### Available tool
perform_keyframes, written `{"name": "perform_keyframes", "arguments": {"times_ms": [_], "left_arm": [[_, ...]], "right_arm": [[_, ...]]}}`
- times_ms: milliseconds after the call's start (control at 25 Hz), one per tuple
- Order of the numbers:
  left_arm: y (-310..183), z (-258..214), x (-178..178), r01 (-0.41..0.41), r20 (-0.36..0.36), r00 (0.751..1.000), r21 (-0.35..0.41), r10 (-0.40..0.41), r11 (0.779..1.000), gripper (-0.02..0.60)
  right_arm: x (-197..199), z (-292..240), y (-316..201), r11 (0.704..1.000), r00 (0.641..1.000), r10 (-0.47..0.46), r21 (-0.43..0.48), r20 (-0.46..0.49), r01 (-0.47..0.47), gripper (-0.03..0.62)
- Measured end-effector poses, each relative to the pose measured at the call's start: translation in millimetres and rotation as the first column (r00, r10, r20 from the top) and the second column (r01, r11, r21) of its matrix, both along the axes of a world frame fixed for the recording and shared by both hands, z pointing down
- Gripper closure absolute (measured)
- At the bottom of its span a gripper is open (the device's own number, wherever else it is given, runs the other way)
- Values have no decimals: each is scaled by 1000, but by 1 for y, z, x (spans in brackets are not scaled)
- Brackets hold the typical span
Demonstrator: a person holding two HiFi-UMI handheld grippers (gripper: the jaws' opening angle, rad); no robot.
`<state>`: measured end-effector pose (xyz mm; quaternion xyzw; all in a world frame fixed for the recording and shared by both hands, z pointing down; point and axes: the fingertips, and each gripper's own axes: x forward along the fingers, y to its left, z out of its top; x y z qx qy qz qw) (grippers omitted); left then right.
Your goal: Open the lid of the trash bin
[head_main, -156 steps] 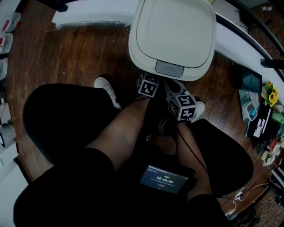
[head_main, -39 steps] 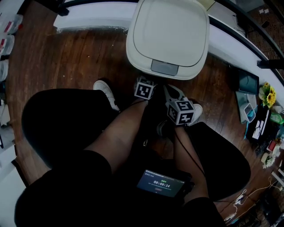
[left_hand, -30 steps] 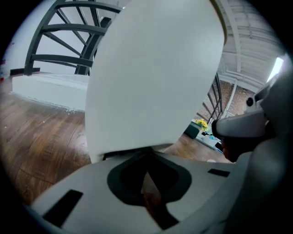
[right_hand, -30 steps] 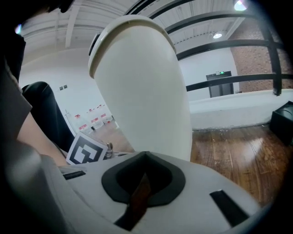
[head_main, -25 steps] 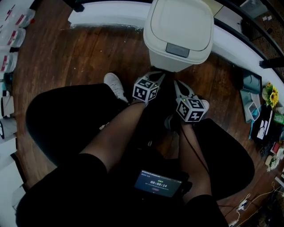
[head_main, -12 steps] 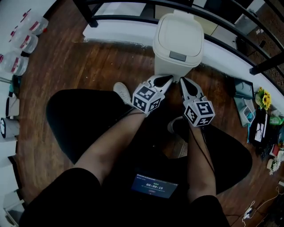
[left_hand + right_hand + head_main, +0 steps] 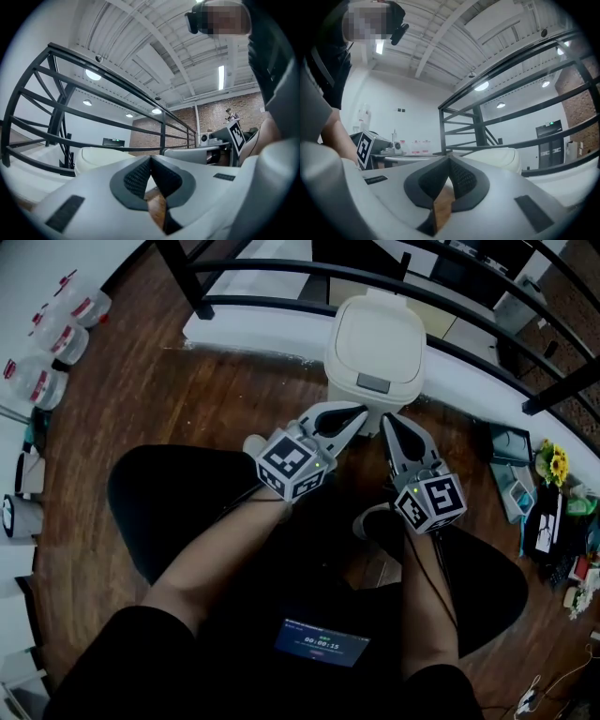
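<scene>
Head view: cream trash bin lid (image 7: 376, 334) closed, flat.

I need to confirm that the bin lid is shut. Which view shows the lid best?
The head view: it looks down on the whole trash bin lid, closed, with its grey latch facing the person. The left and right gripper views catch only a low cream sliver of the lid beyond their shut jaws.
</scene>
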<state>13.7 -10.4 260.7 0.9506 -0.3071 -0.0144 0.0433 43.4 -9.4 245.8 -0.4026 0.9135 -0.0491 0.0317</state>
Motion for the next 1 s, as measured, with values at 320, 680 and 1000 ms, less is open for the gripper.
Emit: {"name": "perform_keyframes", "arguments": {"times_ms": [320, 680, 1000], "left_arm": [[-15, 24, 0, 24, -10, 1000, -28, -24, 999, 548], [-18, 33, 3, 18, 0, 1000, -14, -18, 1000, 548], [-19, 31, -1, 19, -4, 1000, -6, -19, 1000, 548]], "right_arm": [[-2, 20, -7, 1000, 1000, -13, 28, -18, 13, 576], [-4, 36, -16, 1000, 1000, -15, 9, -24, 16, 576], [-6, 40, -16, 1000, 1000, -11, 1, -17, 11, 576]]}}
